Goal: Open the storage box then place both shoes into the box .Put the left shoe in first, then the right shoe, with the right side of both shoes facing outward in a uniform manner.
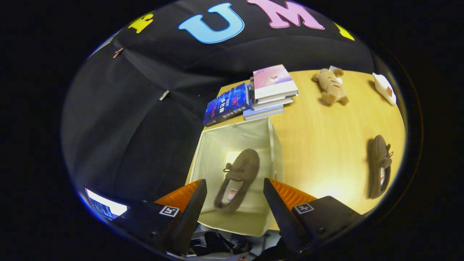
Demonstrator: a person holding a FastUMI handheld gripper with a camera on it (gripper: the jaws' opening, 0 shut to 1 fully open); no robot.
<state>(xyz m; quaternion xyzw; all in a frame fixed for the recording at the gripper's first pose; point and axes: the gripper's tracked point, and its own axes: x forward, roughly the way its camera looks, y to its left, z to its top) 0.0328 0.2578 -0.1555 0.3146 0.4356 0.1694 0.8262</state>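
overhead, gripper (pixel 235 197) agape above boxed shoe (pixel 237 177)

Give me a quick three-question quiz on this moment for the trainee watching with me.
1. True or false: the gripper is shut on the brown shoe inside the open storage box.
2. Where does the second brown shoe lie?
3. Which sits nearest the box: A) stack of books, B) plush toy, C) white packet?

Key
1. False: its fingers are spread, with the shoe in the box seen between them.
2. On the wooden table, outside the box.
3. A
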